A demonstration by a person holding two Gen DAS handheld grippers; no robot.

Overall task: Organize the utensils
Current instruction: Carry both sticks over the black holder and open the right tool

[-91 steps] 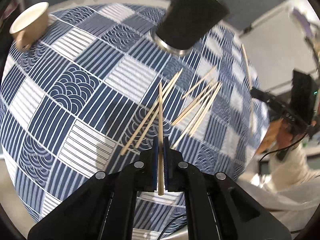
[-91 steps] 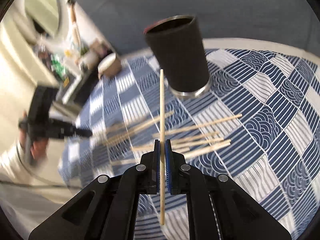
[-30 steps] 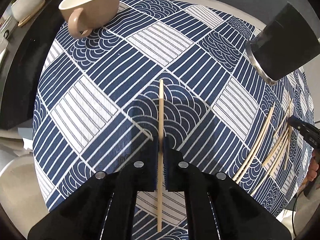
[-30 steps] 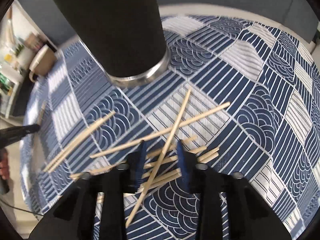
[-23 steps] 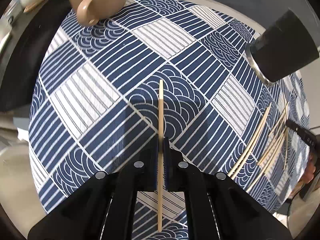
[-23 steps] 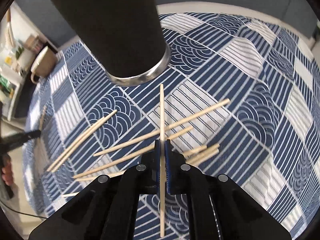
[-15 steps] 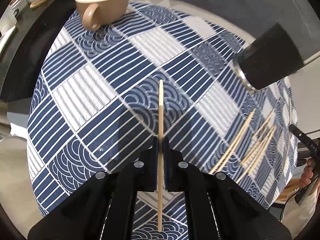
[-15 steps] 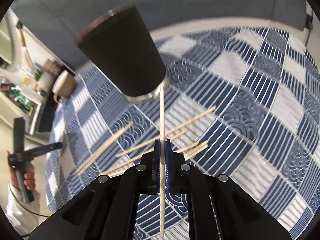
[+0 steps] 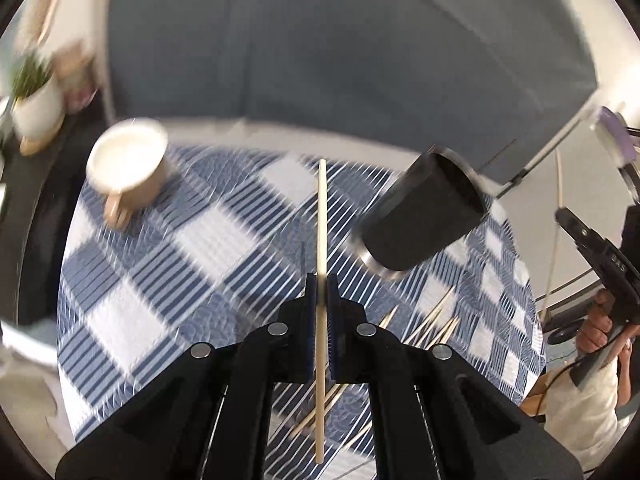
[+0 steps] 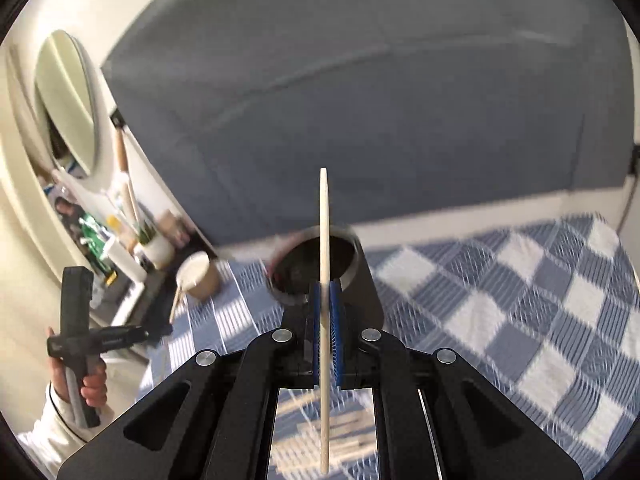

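Plainly, each gripper had a chopstick pinched between its blue pads. The left gripper (image 9: 320, 300) held one chopstick (image 9: 321, 216) near its middle, jaws closed tight on it, the stick running straight out ahead and back beneath the camera. The right gripper (image 10: 328, 308) gripped a second chopstick (image 10: 324, 216) the same way, its far part crossing in front of the open mouth of the black cup (image 10: 316, 268), which stood upright on the checked cloth (image 10: 520, 300) of the bench. From the left view that cup (image 9: 420, 220) sat off to the right, and a tan mug (image 9: 128, 172) stood well apart to the left. More loose chopsticks (image 9: 432, 324) lay scattered on the cloth near the cup's base.

Such sticks looked light, thin and stiff, with a smooth wooden surface that could swivel or slip between flat pads if nudged. A hold near the middle seemed to keep each one balanced. For dropping into the cup, the stick would probably need tipping toward upright above the rim, since a long stick let go at a slant could catch the edge and skid out. The cup looked steady but tall, so a hard knock might rock it.
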